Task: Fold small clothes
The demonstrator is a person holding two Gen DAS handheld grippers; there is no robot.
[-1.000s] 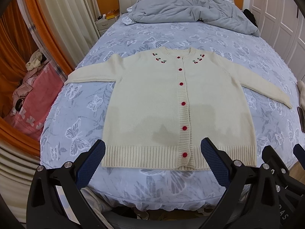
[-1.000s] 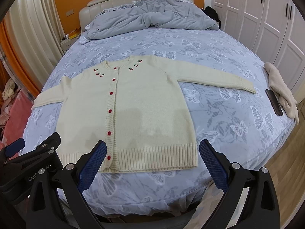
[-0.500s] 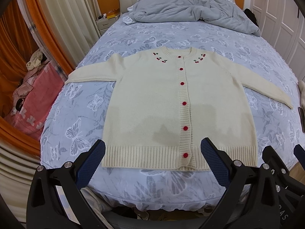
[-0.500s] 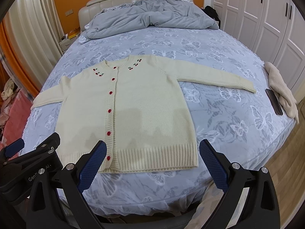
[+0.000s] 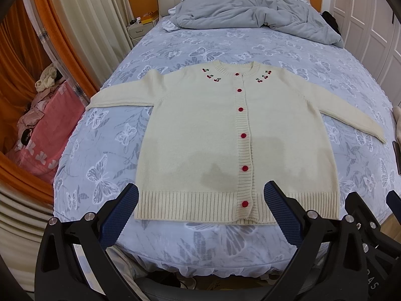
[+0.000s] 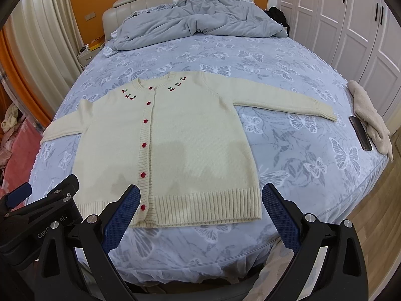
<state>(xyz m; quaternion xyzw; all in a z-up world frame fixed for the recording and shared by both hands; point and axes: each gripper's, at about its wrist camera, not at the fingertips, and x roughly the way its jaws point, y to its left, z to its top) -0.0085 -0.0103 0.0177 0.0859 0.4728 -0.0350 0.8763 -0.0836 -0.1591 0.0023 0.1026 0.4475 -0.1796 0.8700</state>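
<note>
Cardigan (image 5: pixel 220 135) in cream knit lies flat and face up on the bed (image 5: pixel 200 47), buttoned with red buttons, both sleeves spread out to the sides, its ribbed hem toward us near the foot edge. We hold our left gripper (image 5: pixel 200 213) and right gripper (image 6: pixel 200 213) above that hem, each with its jaws spread wide and grasping nothing. A grey duvet (image 6: pixel 195 20) is bunched at the headboard; a phone (image 6: pixel 360 132) and a beige cloth (image 6: pixel 371 118) rest at the bed's right edge.

The cardigan (image 5: pixel 215 135) sits marginally lower in the left wrist view.
</note>
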